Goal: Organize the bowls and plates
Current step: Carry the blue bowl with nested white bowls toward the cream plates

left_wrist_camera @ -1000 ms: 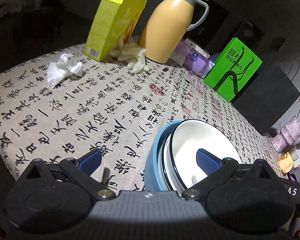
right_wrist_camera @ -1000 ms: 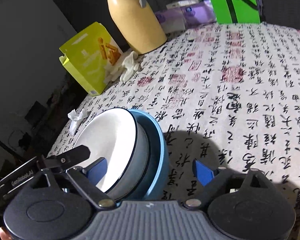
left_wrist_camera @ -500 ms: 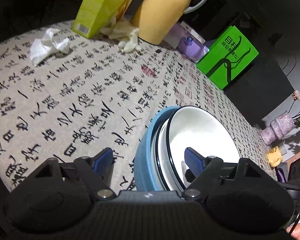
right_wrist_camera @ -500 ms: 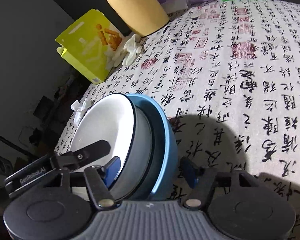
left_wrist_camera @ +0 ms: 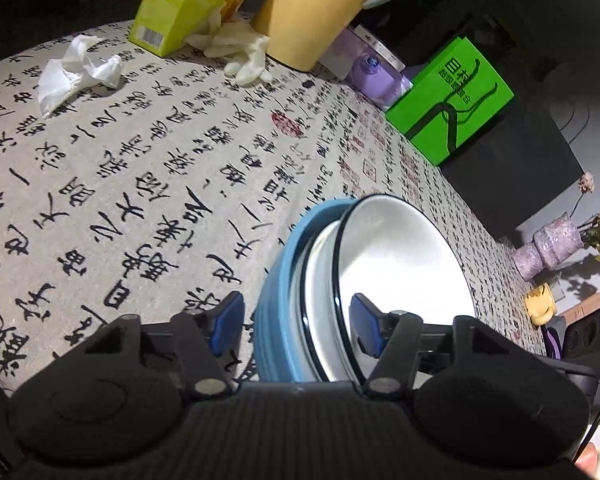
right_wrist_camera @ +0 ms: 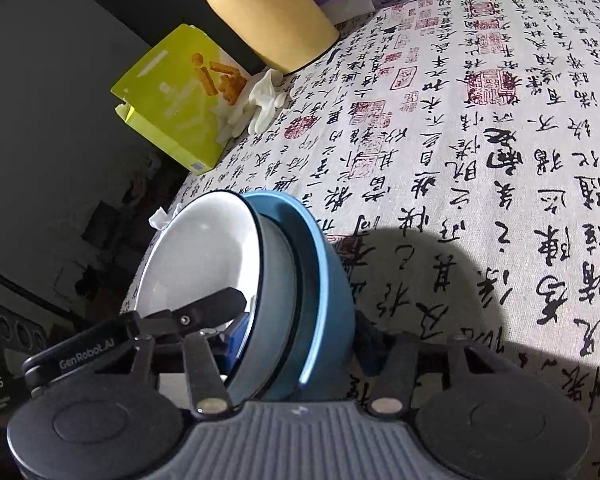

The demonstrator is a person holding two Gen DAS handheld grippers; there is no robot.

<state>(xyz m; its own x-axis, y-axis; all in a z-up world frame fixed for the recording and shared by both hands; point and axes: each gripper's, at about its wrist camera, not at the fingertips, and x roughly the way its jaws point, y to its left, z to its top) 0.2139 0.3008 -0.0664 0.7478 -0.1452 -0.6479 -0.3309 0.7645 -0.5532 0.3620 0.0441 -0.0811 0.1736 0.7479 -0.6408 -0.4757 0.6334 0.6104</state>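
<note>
Blue bowl [left_wrist_camera: 278, 300] is already holding the white bowl [left_wrist_camera: 400, 264]; my left gripper [left_wrist_camera: 296, 320] and right gripper [right_wrist_camera: 300, 340] are closing around both rims, lower middle, not lifting yet.

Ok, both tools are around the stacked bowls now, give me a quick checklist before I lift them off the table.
1. Left tool straddles the rim of the stack, white black-rimmed enamel bowl nested in the blue ribbed bowl: ok.
2. Right tool straddles the opposite rim: ok.
3. Jaws of both tools are closing; pads firmly pressing on the rims: cannot tell.
4. White bowl seated level in the blue one: cannot tell.
5. Patterned tablecloth bare right around the stack: ok.
6. Yellow thermos jug and yellow-green snack box well away from the stack: ok.
</note>
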